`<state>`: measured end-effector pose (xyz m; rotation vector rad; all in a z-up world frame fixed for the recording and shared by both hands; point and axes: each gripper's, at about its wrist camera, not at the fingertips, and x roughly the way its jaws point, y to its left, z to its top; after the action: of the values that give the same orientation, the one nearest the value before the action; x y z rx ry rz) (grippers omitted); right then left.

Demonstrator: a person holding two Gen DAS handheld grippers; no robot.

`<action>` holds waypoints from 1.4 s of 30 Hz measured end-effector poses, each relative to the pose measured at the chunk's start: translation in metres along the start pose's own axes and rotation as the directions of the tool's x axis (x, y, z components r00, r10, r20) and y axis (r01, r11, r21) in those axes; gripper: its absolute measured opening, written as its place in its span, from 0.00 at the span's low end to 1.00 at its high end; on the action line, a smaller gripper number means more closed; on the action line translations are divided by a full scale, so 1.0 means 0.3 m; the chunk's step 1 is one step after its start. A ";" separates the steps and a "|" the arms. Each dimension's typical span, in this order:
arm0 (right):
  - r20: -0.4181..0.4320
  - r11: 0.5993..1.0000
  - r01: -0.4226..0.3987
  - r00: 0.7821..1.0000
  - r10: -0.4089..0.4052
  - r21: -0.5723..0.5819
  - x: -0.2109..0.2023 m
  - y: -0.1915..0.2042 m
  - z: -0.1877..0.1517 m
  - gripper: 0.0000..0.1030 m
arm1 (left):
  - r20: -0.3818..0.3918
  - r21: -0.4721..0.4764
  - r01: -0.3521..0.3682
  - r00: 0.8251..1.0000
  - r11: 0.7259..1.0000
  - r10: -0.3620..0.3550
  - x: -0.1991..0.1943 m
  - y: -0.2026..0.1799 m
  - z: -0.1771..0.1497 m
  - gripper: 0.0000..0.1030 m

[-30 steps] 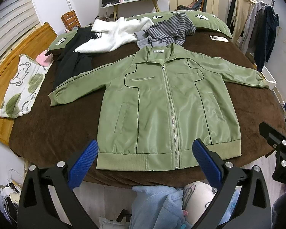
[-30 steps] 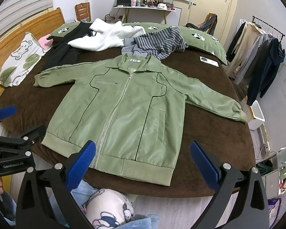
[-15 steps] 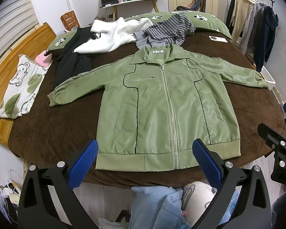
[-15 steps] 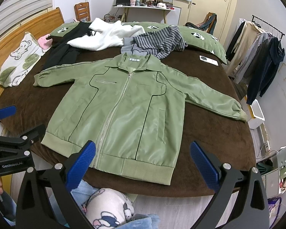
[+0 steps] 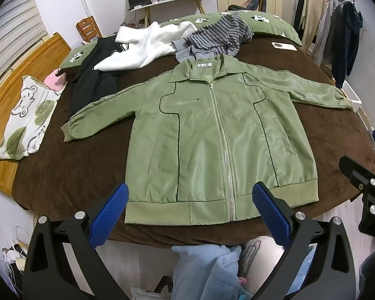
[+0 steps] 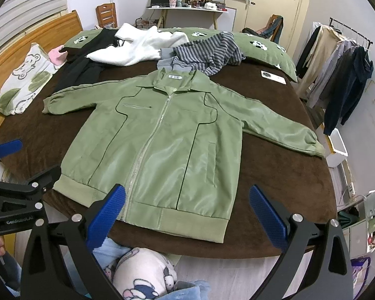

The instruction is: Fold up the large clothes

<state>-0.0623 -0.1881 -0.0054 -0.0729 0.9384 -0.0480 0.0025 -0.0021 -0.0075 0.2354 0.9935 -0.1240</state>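
My left claw (image 5: 188,211) and my right claw (image 6: 186,211) both hang spread wide and empty above the near edge of the brown-blanketed bed (image 5: 75,165), where the shiny green zip-front jacket (image 5: 212,145) lies flat, face up, zipped, sleeves stretched out to either side.

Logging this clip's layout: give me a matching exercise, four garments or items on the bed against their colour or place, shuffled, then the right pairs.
Things:
1. jacket
2. fleece
3. striped top
4. bear-print pillow

Descriptions:
A. white, crumpled near the head of the bed
B. beside the wooden bed frame
C. green, spread flat, zipped up
D. grey stripes, just behind the jacket's collar

Pairs: 1-C, 2-A, 3-D, 4-B
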 end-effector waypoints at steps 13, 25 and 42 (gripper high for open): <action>-0.086 0.998 0.023 0.996 -0.018 0.055 0.312 -0.096 0.073 0.94 | -0.068 0.054 0.031 0.997 0.998 -0.027 0.316 -0.064 0.132 0.94; -0.043 0.991 0.055 0.998 -0.051 0.118 0.525 -0.230 0.373 0.94 | -0.032 0.119 0.067 0.997 0.991 -0.064 0.540 -0.125 0.480 0.94; -0.168 0.860 0.346 0.938 -0.305 0.374 0.679 -0.824 0.336 0.94 | -0.055 0.237 0.183 0.983 0.954 -0.175 0.988 -0.654 0.795 0.94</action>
<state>0.1368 -0.4450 -0.0892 0.1522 0.9952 -0.5637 0.3159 -0.2511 -0.1592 0.3712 1.0318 -0.4095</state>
